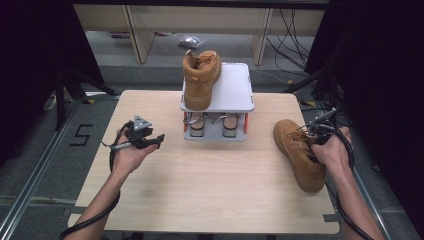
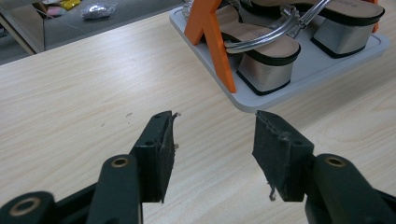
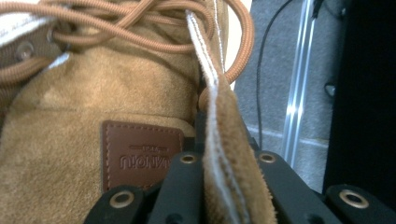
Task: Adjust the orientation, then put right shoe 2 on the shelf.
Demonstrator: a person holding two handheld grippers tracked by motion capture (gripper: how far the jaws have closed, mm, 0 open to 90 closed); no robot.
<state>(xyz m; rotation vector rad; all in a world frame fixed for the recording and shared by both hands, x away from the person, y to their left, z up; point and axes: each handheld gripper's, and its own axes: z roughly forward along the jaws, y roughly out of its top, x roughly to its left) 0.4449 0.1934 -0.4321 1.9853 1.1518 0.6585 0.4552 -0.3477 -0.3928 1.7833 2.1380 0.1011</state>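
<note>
Gripping a tan boot (image 1: 299, 154) at the table's (image 1: 210, 190) near right edge, the right gripper (image 1: 316, 136) works; left gripper (image 1: 146, 138) hovers near left w/ jaws apart, empty. Left gripper view — jaws spread over bare wood, shoe rack (image 2: 322, 65) beyond. Right gripper view — jaws clamped on boot's collar edge (image 3: 224, 154), laces (image 3: 140, 28) above.
</note>
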